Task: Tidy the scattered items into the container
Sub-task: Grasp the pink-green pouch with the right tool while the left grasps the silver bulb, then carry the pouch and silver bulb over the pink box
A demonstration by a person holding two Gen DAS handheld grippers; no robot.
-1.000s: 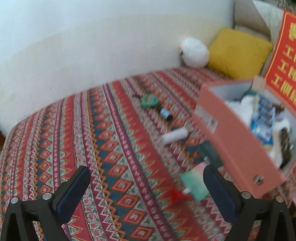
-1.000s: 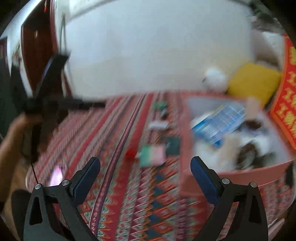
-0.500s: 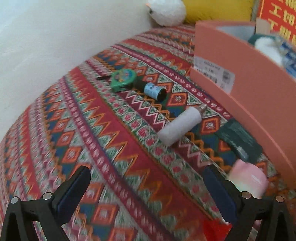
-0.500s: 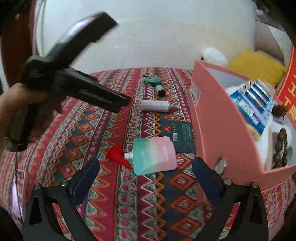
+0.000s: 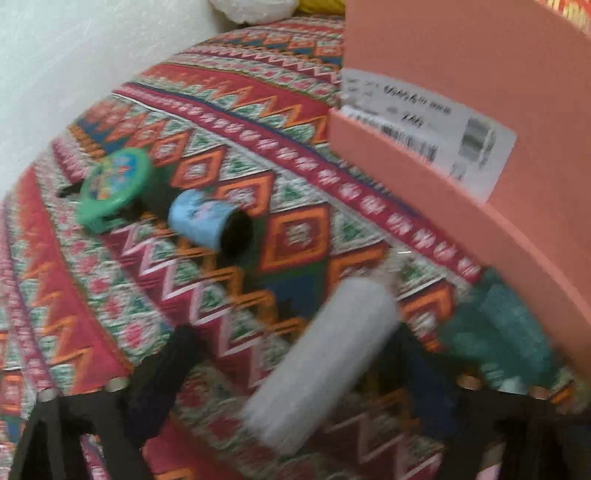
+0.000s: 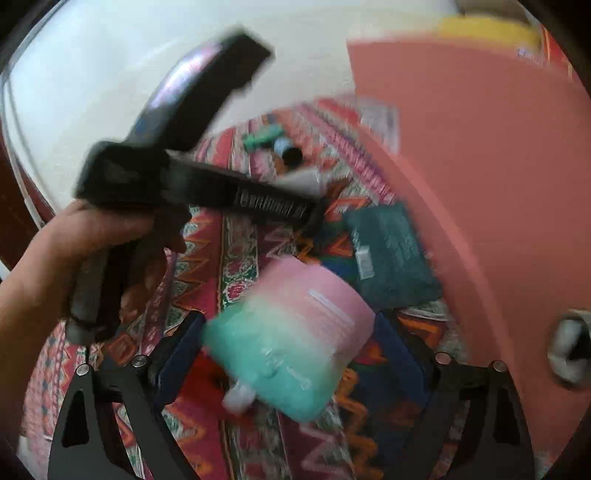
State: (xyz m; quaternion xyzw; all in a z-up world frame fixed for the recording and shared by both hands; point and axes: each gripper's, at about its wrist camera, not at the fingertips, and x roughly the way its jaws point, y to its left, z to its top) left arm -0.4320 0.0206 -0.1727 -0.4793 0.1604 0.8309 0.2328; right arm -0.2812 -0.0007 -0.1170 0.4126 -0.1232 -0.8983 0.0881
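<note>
In the left wrist view a white tube (image 5: 321, 362) lies on the patterned cloth, and my left gripper (image 5: 295, 373) stands open with a finger on each side of it. In the right wrist view my right gripper (image 6: 288, 354) is open astride a pink-and-green pouch (image 6: 291, 332) with a white spout; its edges reach close to both fingers. The salmon box (image 5: 480, 166), also (image 6: 480, 184), rises right of both. A dark green packet (image 6: 391, 254) lies against its wall. A green round item (image 5: 114, 188) and a blue cylinder (image 5: 210, 221) lie further back.
A person's hand (image 6: 55, 266) holds the left gripper's handle across the right wrist view, partly covering the white tube (image 6: 303, 181). A white wall (image 5: 74, 55) borders the cloth on the far left. A white plush thing (image 5: 255, 7) sits at the back.
Both grippers have dropped lower and closer to the cloth. The left now straddles the white tube and the right straddles the pouch. Finger spacing looks unchanged.
</note>
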